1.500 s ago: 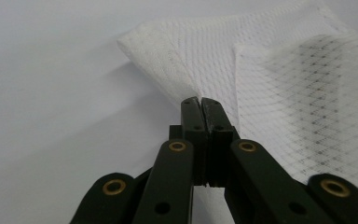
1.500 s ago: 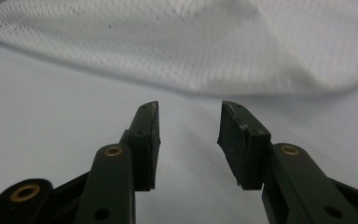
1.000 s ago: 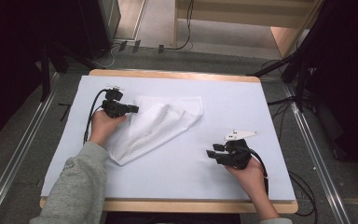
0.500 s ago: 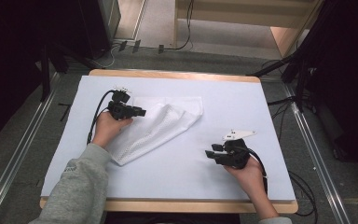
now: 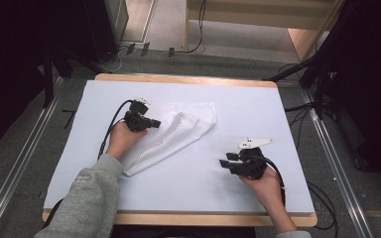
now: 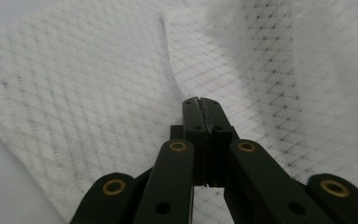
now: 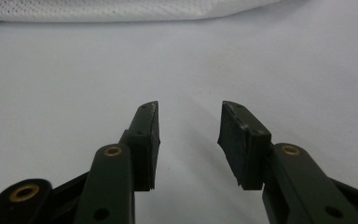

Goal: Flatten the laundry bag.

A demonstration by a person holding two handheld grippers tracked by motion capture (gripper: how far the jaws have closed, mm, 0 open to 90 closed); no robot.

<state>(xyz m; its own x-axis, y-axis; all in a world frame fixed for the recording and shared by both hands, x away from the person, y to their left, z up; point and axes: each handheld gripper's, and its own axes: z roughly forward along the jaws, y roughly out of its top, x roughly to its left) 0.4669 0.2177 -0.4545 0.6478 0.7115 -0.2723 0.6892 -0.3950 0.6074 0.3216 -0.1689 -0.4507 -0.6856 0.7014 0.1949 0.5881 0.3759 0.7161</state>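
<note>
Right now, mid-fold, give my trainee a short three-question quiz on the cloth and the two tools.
1. True or false: the left tool has its jaws together over the white cloth.
2. How do the right tool's jaws stand? A) apart, nothing between them B) clamped on the cloth C) clamped on a cable
3. In the high view, on which side of the white table cover does the cloth lie?

Key
1. True; they have just been closing, and whether any cloth is pinched cannot be told.
2. A.
3. The left half, beside the left tool; the right tool rests apart from it on bare cover.
</note>
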